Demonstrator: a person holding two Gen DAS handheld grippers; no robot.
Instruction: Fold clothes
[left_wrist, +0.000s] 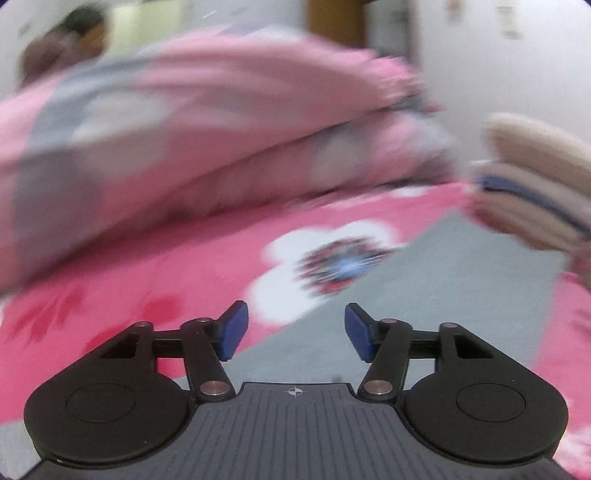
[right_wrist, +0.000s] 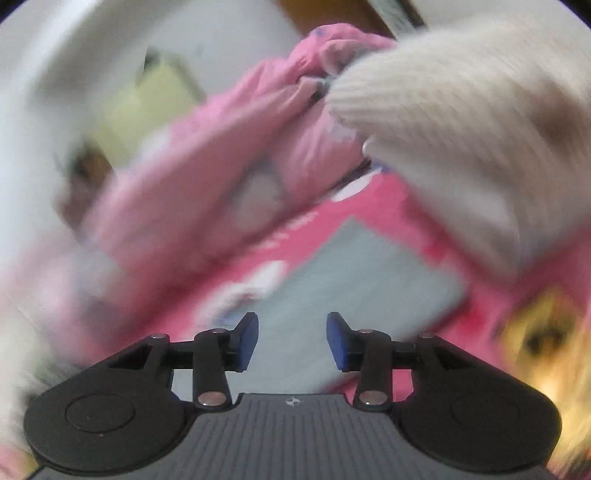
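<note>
Here both tools (left_wrist: 295, 330) (right_wrist: 291, 341) gape empty, knit garment (right_wrist: 461, 122) well ahead, untouched.

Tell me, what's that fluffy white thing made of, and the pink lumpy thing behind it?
The white garment looks like knitted yarn, perhaps wool or acrylic: fine ribbed rows run across it and it looks soft and matte. The pink bedding heaped behind looks like woven cotton-type cloth with grey patches: it lies in smooth, soft folds without shine. Both pictures are blurred, so the fibre is a guess.
</note>
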